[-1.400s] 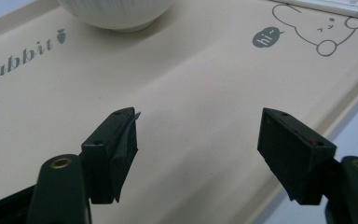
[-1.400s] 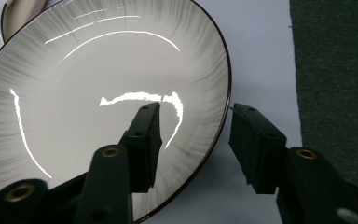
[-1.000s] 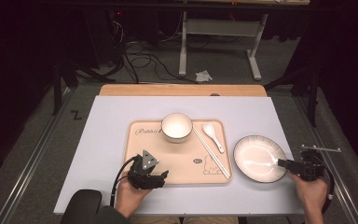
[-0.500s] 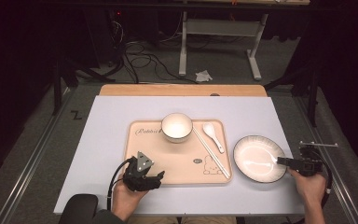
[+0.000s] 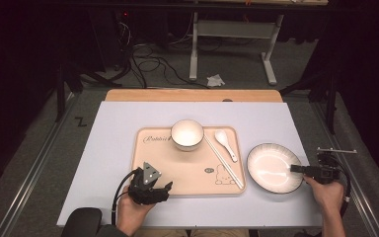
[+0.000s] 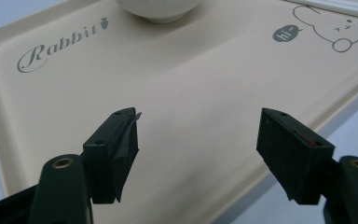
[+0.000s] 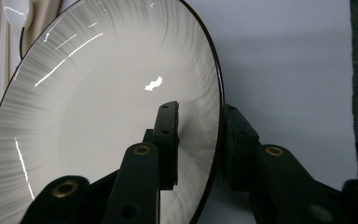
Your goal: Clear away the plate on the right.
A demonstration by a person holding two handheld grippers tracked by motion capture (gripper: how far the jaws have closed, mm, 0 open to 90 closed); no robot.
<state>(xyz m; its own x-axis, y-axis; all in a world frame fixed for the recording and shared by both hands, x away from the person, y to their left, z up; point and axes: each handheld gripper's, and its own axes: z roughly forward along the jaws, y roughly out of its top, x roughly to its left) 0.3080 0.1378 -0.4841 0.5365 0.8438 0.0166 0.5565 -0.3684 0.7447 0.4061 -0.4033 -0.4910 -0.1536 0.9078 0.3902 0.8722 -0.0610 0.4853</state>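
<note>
Left gripper [image 5: 165, 186] is hovering over the near left corner of the tray [image 5: 158, 158], its matte black jaws standing wide with nothing between them. The tray is beige, rounded-rectangle, smooth plastic; grey script is reading "Rabbit" with a small carrot, and a grey bubble is reading "hi-" beside a line-drawn rabbit. A glossy white bowl [image 5: 187, 134] is sitting at the tray's far edge; white chopsticks [image 5: 224, 161] and a white ceramic spoon [image 5: 225, 143] are lying right of it. The plate [image 5: 274, 167] is resting on the pale table [image 5: 113, 128], just right of the tray: round, glazed, grey radial streaks, dark rim. Right gripper [image 7: 200, 121] is straddling its near-right rim, jaws narrowed, one inside, one outside; whether the pads are pressing on the rim I cannot tell.
</note>
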